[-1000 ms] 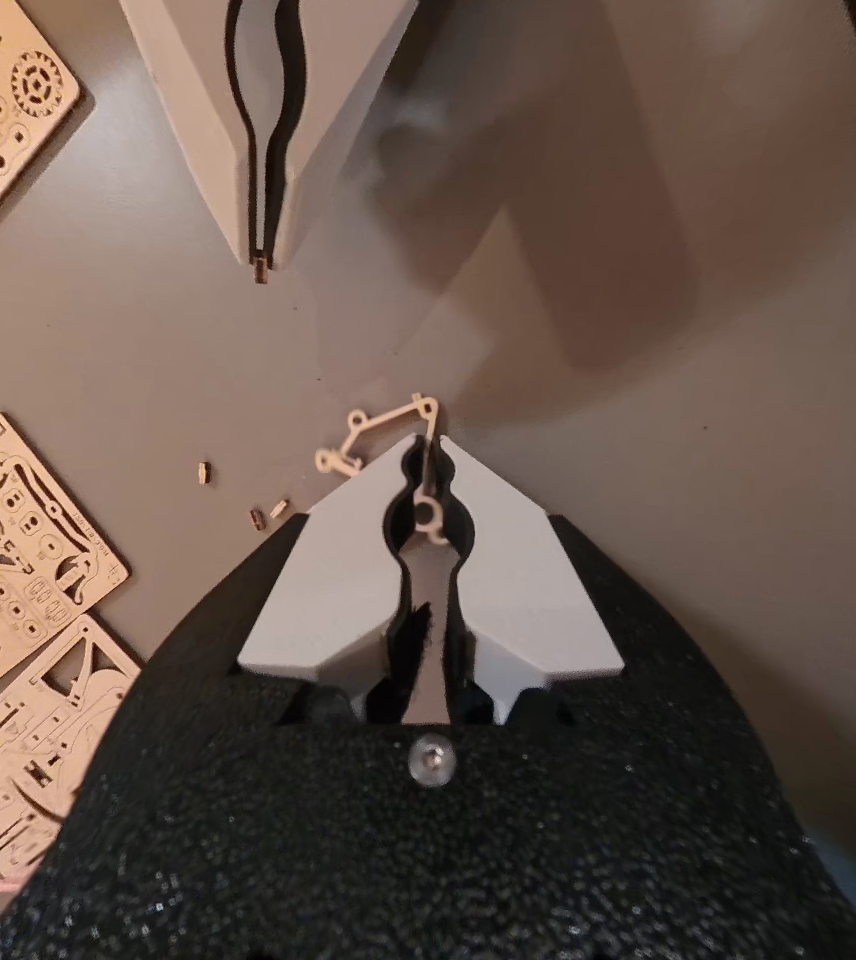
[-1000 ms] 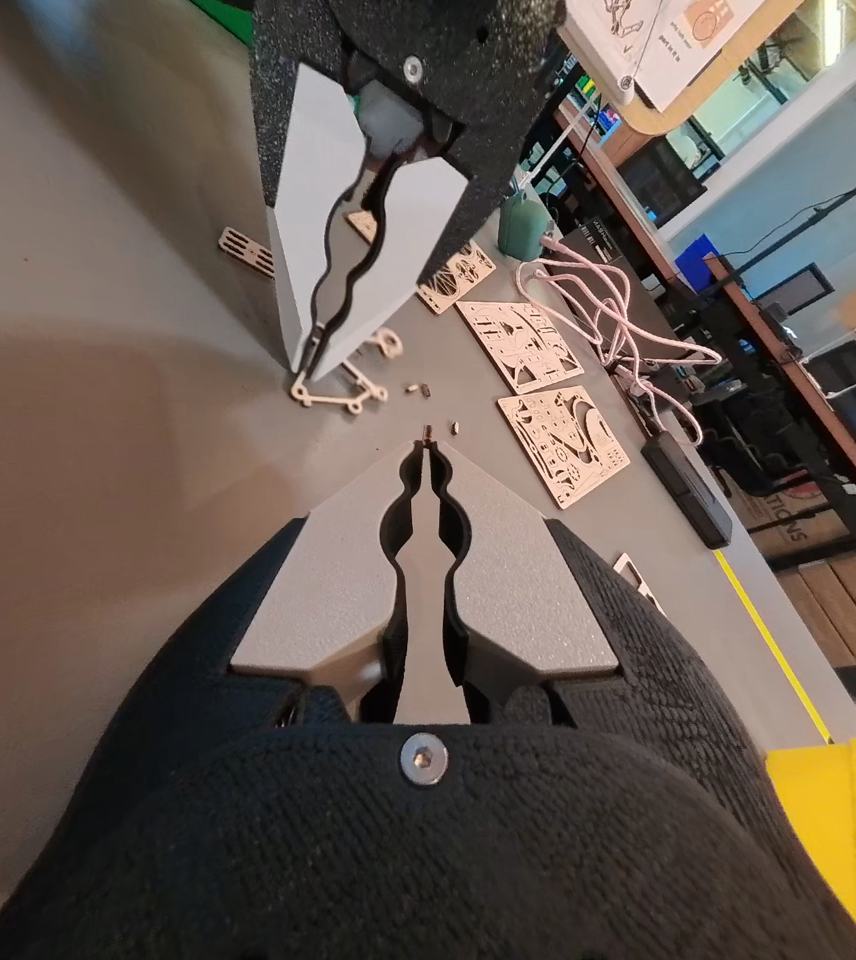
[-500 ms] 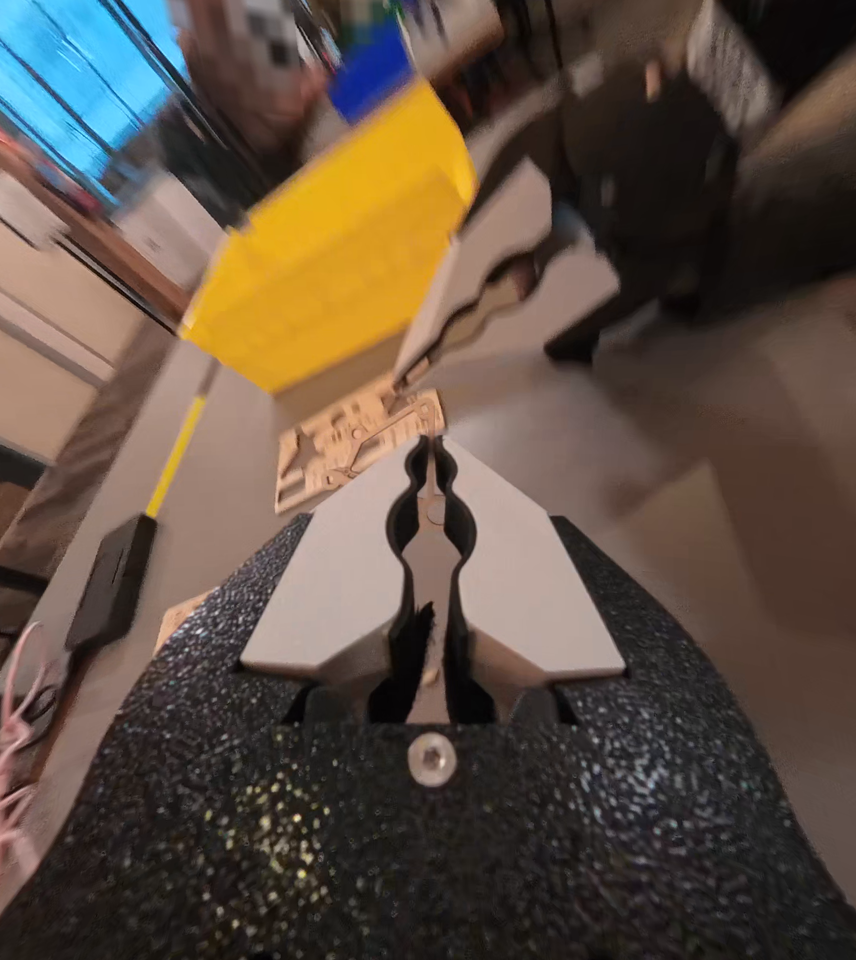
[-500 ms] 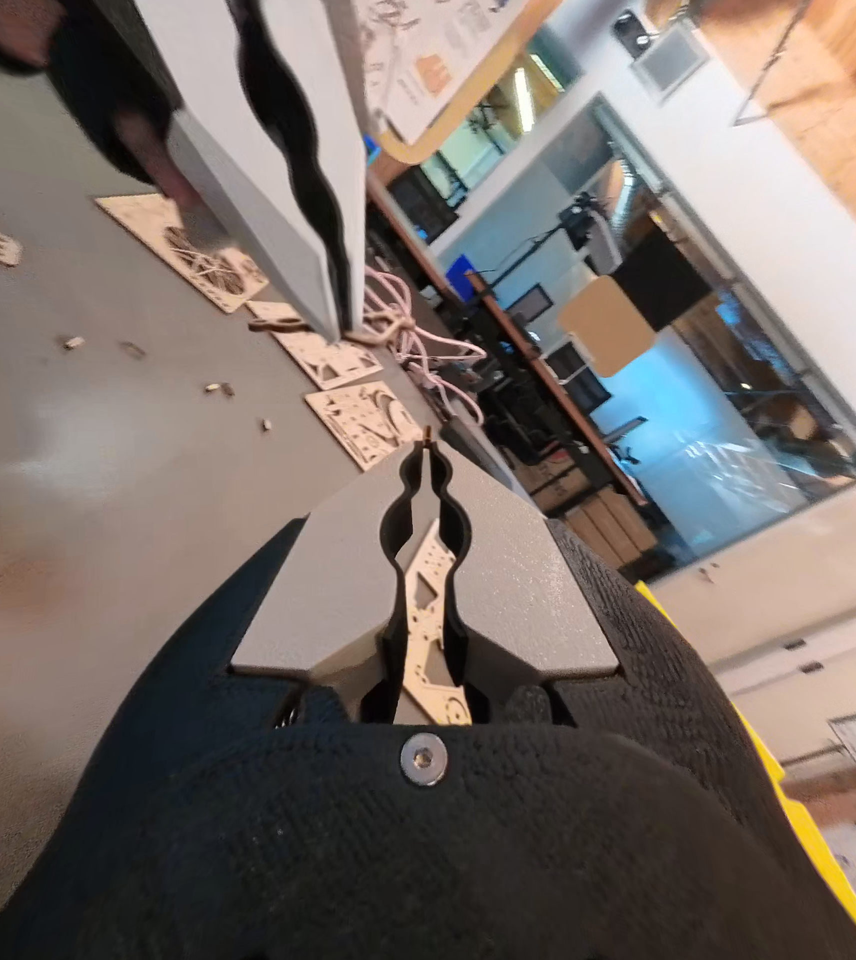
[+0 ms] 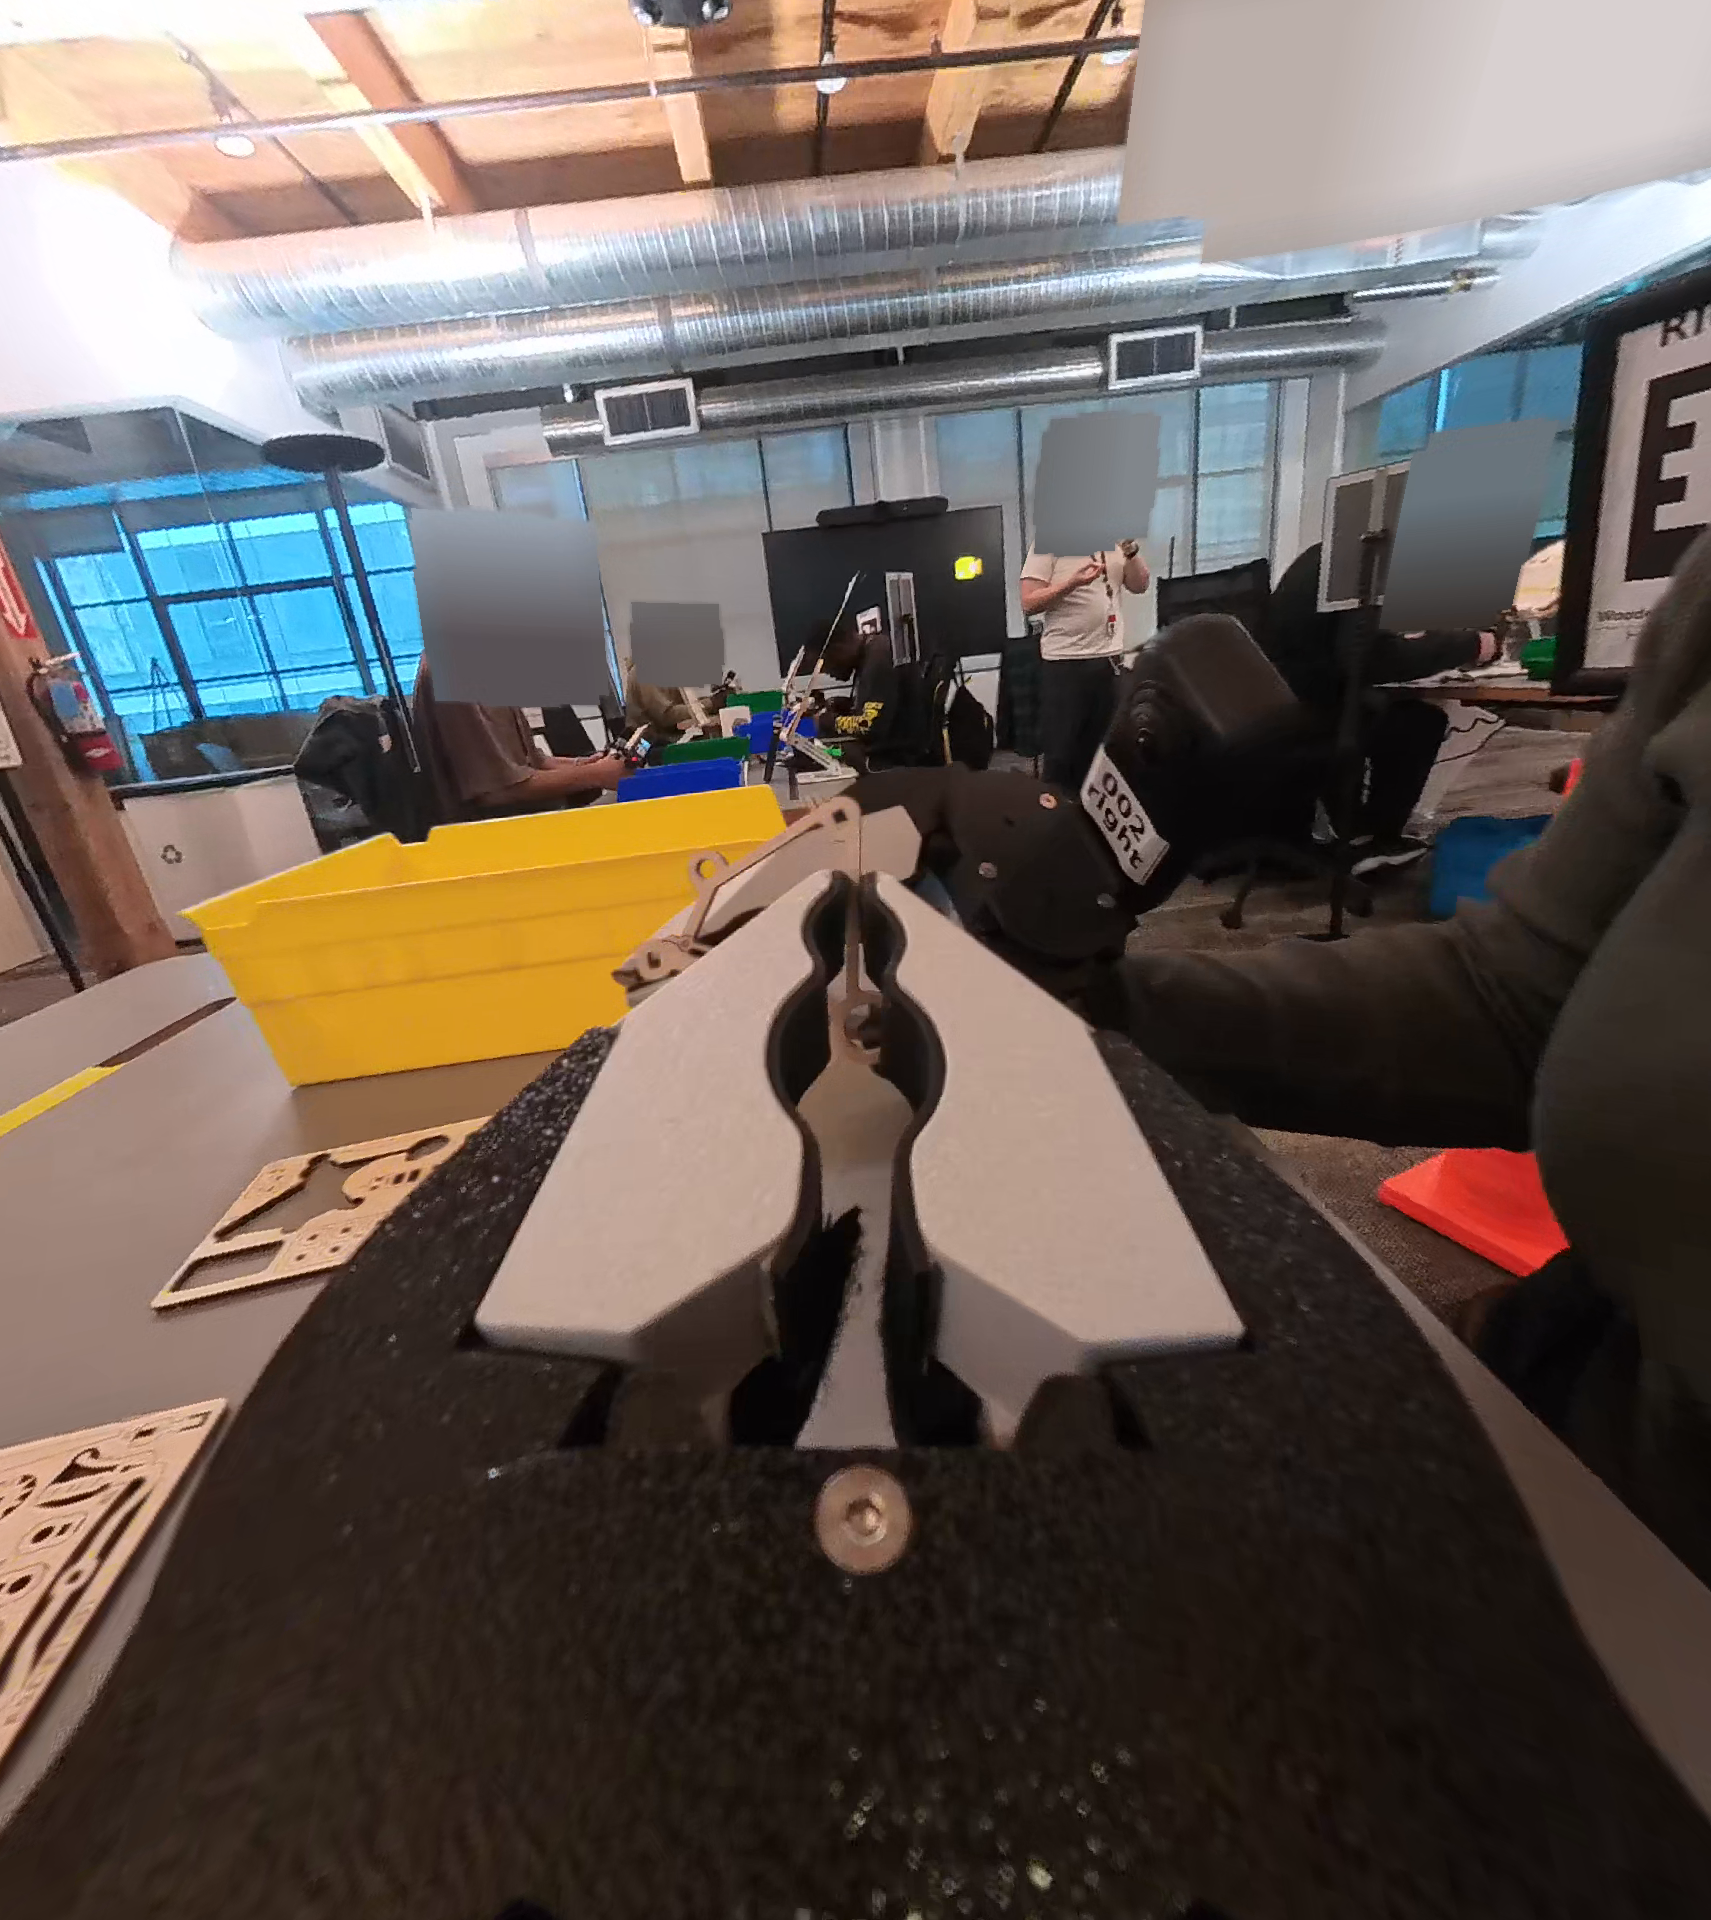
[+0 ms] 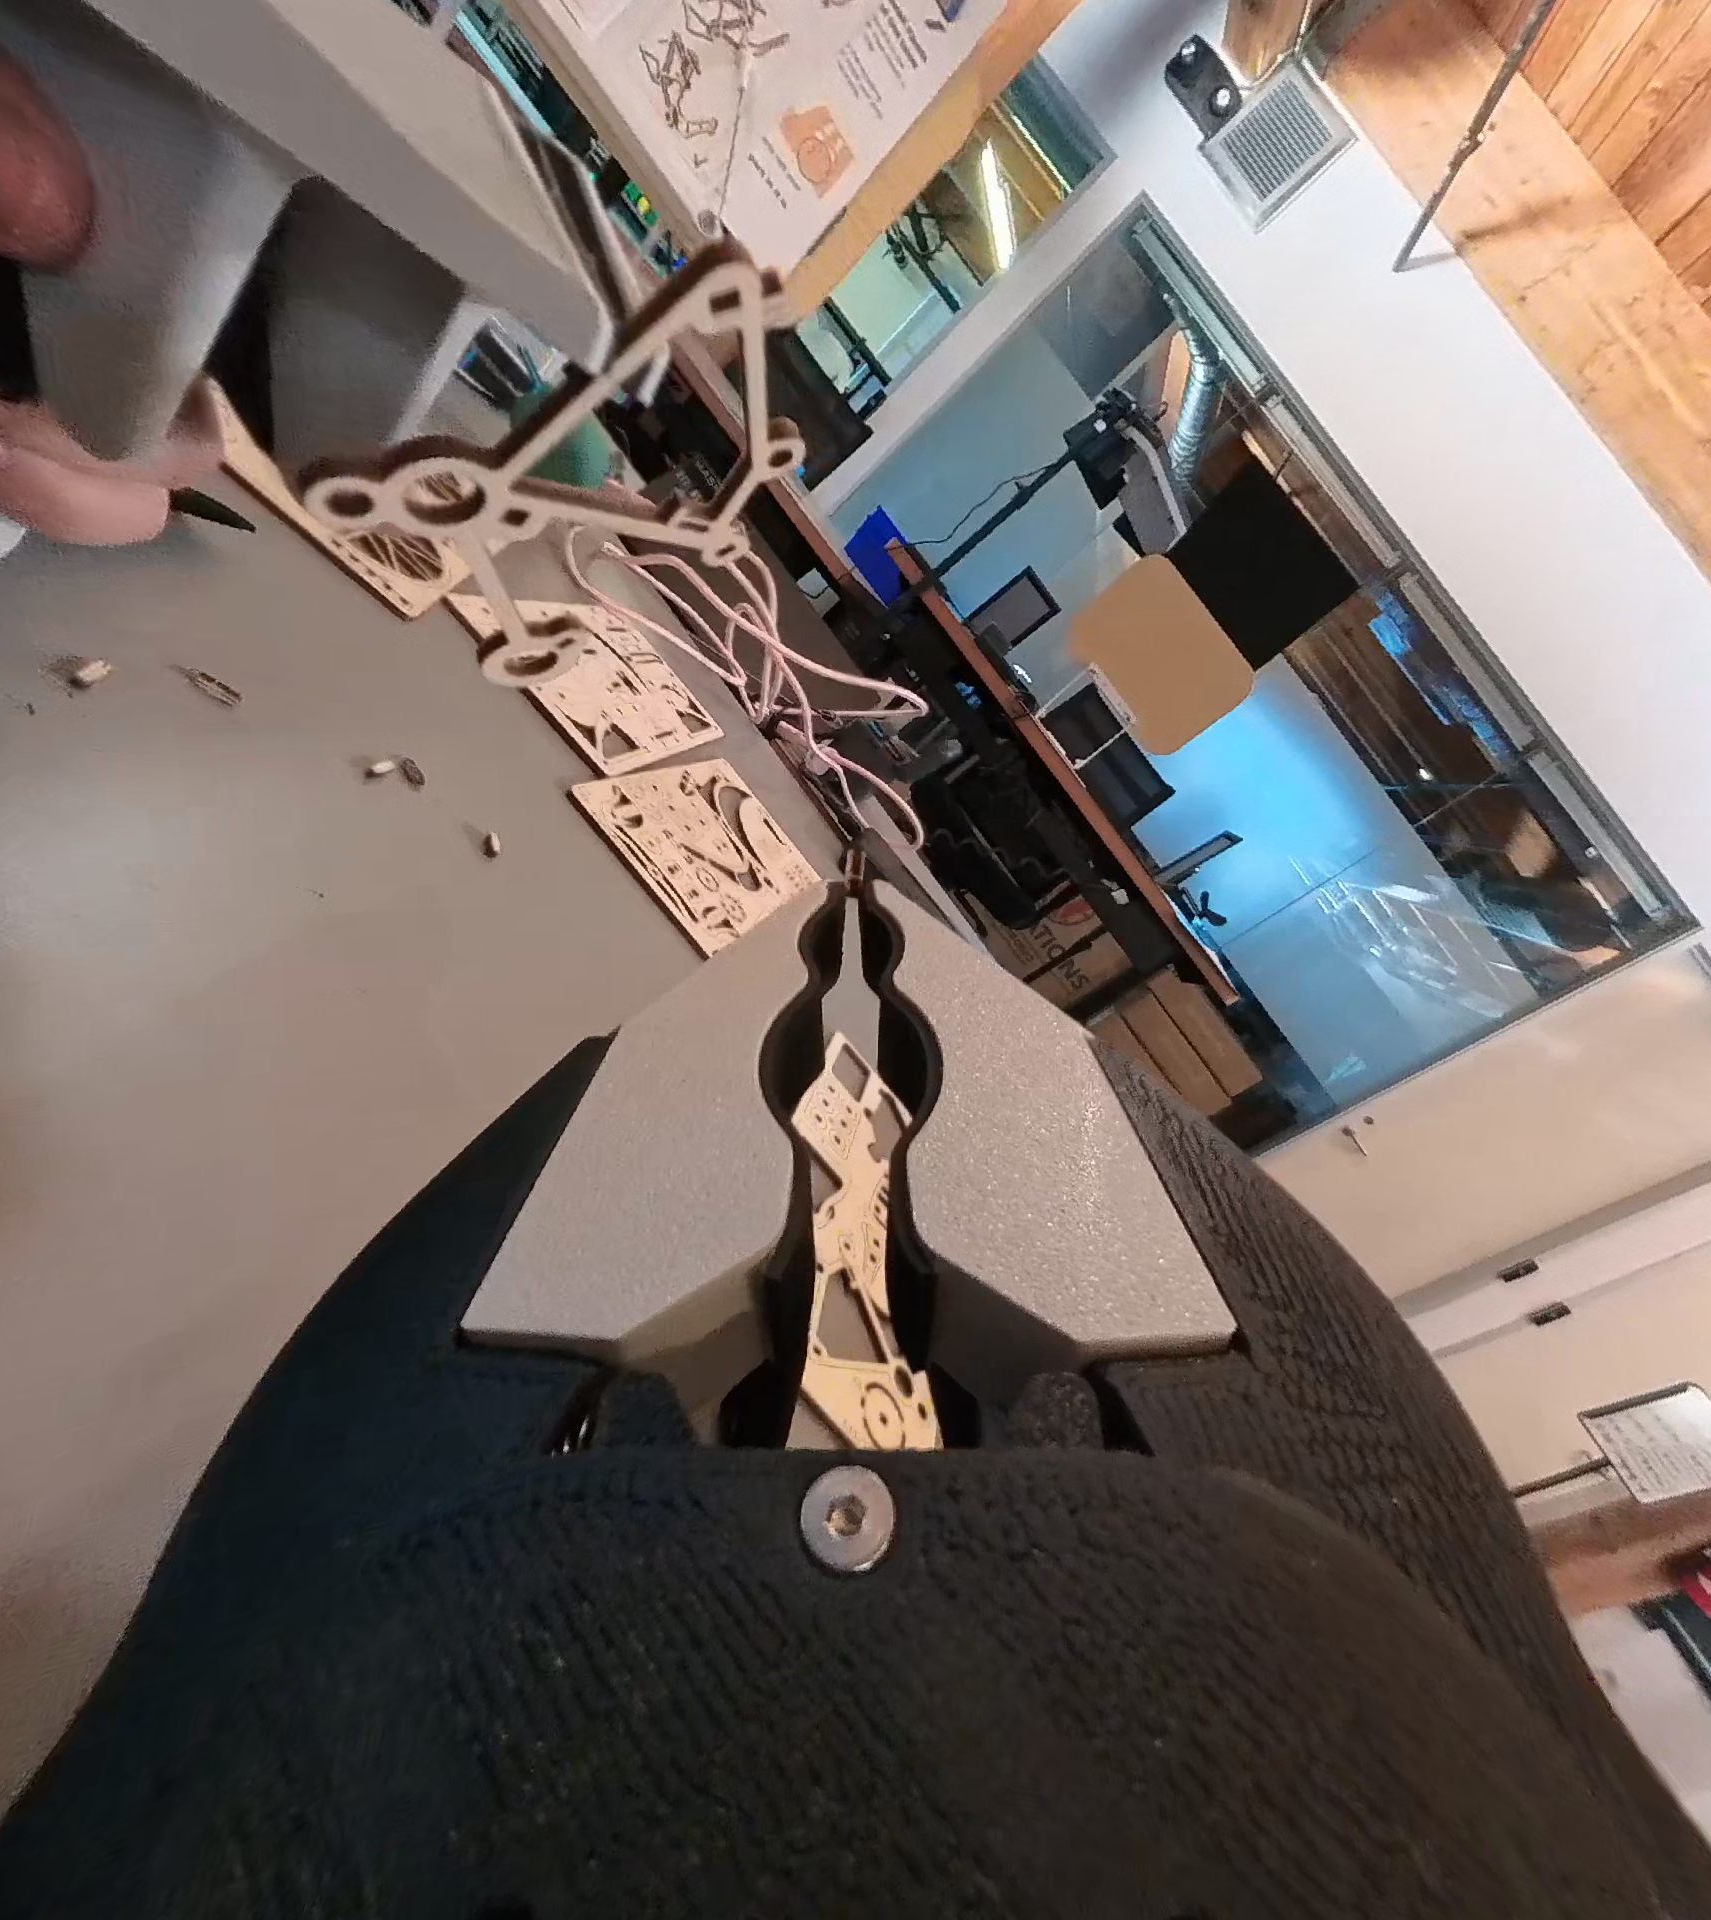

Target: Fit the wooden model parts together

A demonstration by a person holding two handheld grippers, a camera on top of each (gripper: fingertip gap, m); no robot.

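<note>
Left gripper (image 5: 856, 881) clamped on wooden frame piece (image 6: 560, 468), right gripper (image 6: 853, 888) on tiny peg (image 6: 853, 864) (both aloft over grey table (image 6: 155, 935)).

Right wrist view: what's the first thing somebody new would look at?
Probably the spindly wooden frame part held up in the air at upper left by the left gripper. Next, the tiny wooden peg pinched in the right gripper, with cut-out wooden sheets lying on the grey table behind.

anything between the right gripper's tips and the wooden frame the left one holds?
Nothing. In the right wrist view, open air separates the right gripper, shut on a small wooden peg, from the wooden frame; only table and sheets behind.
</note>
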